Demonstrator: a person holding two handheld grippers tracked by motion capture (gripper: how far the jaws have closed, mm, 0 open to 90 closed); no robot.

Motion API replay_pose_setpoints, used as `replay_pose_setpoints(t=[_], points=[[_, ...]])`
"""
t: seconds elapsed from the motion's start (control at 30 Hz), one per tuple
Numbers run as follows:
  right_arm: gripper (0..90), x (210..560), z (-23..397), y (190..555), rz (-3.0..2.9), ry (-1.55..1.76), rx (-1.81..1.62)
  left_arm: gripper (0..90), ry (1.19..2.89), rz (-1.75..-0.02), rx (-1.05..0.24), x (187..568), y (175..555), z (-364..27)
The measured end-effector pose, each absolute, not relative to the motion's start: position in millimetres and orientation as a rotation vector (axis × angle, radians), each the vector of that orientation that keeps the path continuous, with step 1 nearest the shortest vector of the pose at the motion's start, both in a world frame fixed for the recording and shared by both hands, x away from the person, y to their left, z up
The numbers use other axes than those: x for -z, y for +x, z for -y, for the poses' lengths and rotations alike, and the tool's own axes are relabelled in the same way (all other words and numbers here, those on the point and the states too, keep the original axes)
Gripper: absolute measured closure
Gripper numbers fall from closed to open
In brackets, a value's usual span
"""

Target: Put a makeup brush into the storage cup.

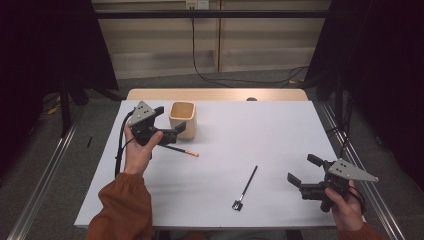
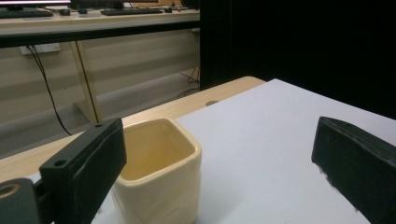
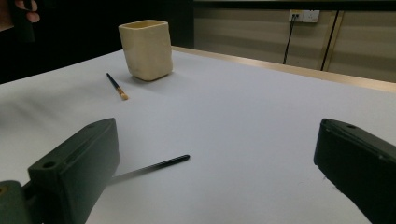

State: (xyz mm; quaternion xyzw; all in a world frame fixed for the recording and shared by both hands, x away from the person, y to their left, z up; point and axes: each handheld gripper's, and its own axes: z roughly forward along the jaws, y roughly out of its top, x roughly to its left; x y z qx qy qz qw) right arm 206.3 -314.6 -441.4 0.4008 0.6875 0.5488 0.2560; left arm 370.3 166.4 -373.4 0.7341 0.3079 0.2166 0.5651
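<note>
Cream square cup (image 1: 183, 119) stands upright on the white table (image 1: 280, 130), touching or just beside the tip of the left gripper (image 1: 167, 122); in the left gripper view the cup (image 2: 156, 172) sits low between the jaws, hard against the left jaw, well clear of the right one. Left gripper jaws spread wide, holding nothing; person's left hand (image 1: 137, 150) wraps the grip from below. Orange-tipped brush (image 1: 181, 150) lies flat just under and ahead of that gripper, bristle end pointing away from the hand; whether its handle end touches the gripper, cannot tell. Right gripper (image 1: 303, 172) held low over the table's near right corner, jaws spread, nothing between them, right hand (image 1: 345, 207) behind it. Black brush (image 1: 246, 187) lies flat ahead of the right gripper, apart from it; in the right gripper view its handle (image 3: 154, 165) runs out from behind the left jaw. Cup (image 3: 145, 49) and orange-tipped brush (image 3: 116, 86) lie well beyond, far side of the right gripper.
</note>
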Motion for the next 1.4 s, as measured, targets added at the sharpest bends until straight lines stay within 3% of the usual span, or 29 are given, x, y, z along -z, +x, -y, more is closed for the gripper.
replay_pose_setpoints(t=[0.7,1.4], points=[[0.0,442,315,206,-1.876,1.083,-1.492,3.0,1.824,-0.739,-0.492,361,387,-167],[0.0,442,315,206,-1.899,1.067,-1.509,4.4,2.135,-0.779,-0.375,361,392,-164]])
